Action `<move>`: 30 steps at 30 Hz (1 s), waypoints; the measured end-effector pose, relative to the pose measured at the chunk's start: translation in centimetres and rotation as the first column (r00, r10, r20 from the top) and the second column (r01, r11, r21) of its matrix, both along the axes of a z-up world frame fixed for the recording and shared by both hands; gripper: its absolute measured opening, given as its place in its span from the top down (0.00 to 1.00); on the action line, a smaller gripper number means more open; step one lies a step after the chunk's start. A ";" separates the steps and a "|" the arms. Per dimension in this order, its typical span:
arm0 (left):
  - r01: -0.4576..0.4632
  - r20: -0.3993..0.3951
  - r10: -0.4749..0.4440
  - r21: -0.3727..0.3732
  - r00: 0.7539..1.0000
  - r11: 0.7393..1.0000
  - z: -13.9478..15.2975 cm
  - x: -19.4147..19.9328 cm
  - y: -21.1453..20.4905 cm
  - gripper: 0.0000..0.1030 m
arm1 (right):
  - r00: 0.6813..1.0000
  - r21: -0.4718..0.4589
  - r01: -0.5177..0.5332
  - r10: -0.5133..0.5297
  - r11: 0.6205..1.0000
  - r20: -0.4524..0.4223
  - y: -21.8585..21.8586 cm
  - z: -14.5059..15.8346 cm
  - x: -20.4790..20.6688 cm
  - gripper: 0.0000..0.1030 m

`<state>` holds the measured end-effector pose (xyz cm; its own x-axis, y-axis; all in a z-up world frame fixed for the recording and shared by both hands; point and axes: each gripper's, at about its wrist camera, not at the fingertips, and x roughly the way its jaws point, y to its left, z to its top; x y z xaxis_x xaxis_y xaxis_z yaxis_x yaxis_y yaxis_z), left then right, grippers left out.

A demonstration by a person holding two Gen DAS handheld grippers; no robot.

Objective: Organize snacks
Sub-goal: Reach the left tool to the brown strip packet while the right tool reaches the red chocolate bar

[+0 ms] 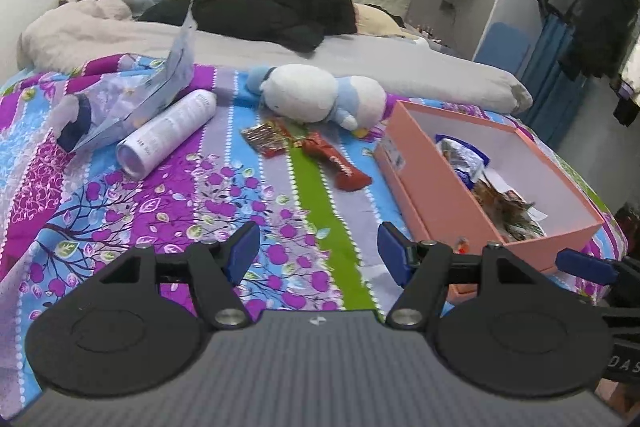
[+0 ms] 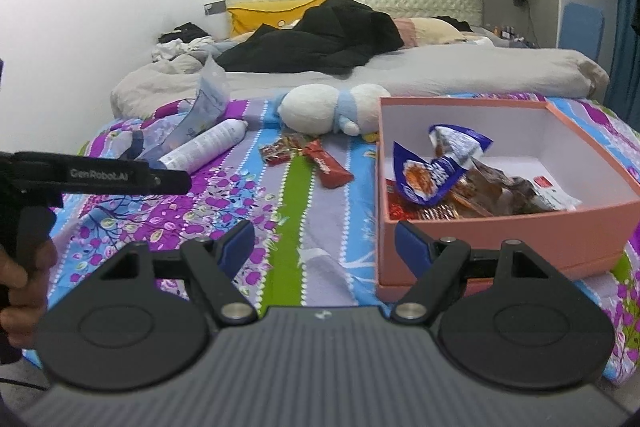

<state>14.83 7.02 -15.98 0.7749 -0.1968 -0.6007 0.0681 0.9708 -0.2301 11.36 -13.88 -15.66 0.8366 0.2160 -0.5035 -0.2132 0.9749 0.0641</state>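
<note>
You've got both grippers, left (image 1: 318, 245) and right (image 2: 325, 245), hovering level with fingers spread wide, nothing held.

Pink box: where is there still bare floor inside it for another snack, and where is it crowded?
Inside the pink box, the far part of the white floor, along the back wall and right wall, is bare. The near-left part is crowded: the blue snack bag and brown packets pile there. Both grippers are open.

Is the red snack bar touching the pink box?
Apart. In the left wrist view, a strip of bedspread shows between the red snack bar and the pink box.
</note>
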 end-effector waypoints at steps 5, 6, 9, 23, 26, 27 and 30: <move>-0.026 -0.007 0.026 -0.006 1.000 1.000 -1.5 1.6 1.6 0.32 | 1.000 -0.016 -0.025 0.025 1.000 -0.003 1.8 -0.6 1.6 0.24; -0.033 -0.008 0.033 -0.004 0.999 0.999 -1.9 2.0 2.0 0.32 | 0.999 -0.015 -0.032 0.032 0.999 -0.003 2.1 -0.8 2.0 0.24; -0.058 -0.023 0.058 -0.004 0.998 0.998 -3.1 3.5 3.0 0.32 | 0.999 -0.009 -0.045 0.045 0.999 -0.006 3.0 -1.4 3.3 0.24; -0.078 -0.084 0.074 -0.041 0.994 0.996 -9.0 14.4 5.6 0.32 | 0.998 -0.060 -0.065 0.063 0.996 -0.031 6.9 -5.2 12.3 0.25; -0.044 -0.088 0.041 -0.028 0.995 0.999 -9.9 17.2 5.3 0.32 | 0.998 -0.096 -0.054 0.051 0.994 -0.031 7.6 -5.9 15.0 0.25; -0.036 -0.090 0.034 -0.027 0.995 0.999 -10.3 18.2 5.2 0.32 | 0.998 -0.112 -0.049 0.046 0.992 -0.032 7.8 -6.2 15.9 0.25; -0.024 -0.110 0.022 -0.023 0.994 0.999 -11.4 21.2 5.1 0.32 | 0.999 -0.145 -0.043 0.038 0.988 -0.034 8.5 -7.0 18.3 0.27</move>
